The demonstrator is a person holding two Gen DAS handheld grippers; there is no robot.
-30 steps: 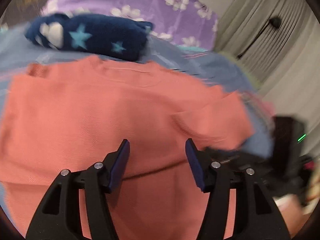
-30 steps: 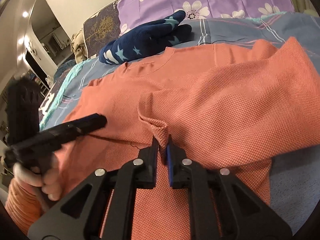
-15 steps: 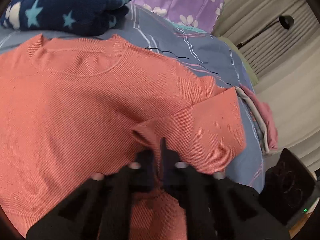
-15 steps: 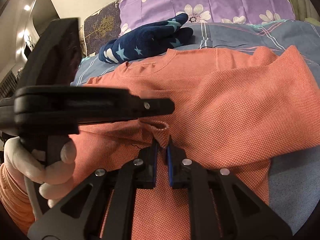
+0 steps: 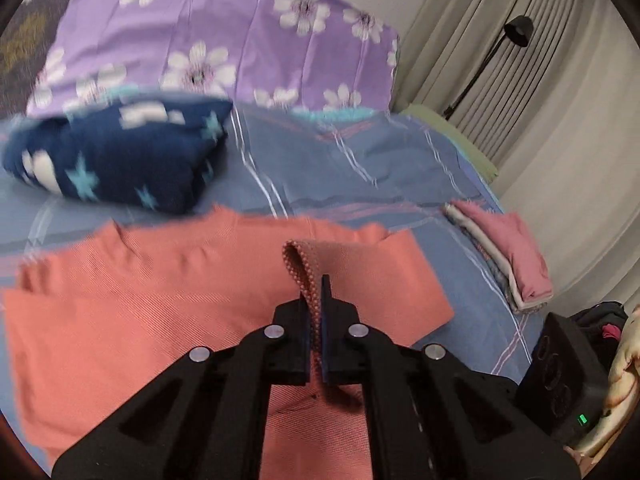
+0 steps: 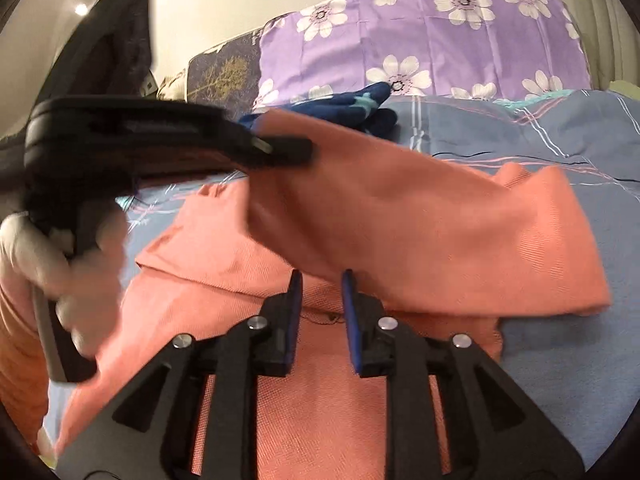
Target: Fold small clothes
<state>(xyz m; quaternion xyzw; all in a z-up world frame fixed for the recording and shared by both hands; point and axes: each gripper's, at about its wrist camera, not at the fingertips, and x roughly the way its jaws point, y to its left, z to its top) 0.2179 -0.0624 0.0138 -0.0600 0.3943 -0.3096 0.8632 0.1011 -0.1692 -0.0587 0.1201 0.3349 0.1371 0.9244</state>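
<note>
On the blue striped bed [image 5: 360,168], the left gripper [image 5: 316,300] pinches the orange knit shirt [image 5: 140,300] to fold it over; the right gripper [image 6: 320,280] has just spread, letting go

Warm indoor light, fairly even. A ceiling spot [image 6: 81,9] glows above my left gripper [image 6: 296,151] in the right wrist view. Motion blur smears that gripper, my gloved hand [image 6: 48,256] and the orange shirt [image 6: 420,216] beside it. Fisheye bends the curtains [image 5: 532,92]; black vignette rings both pictures' corners.
</note>
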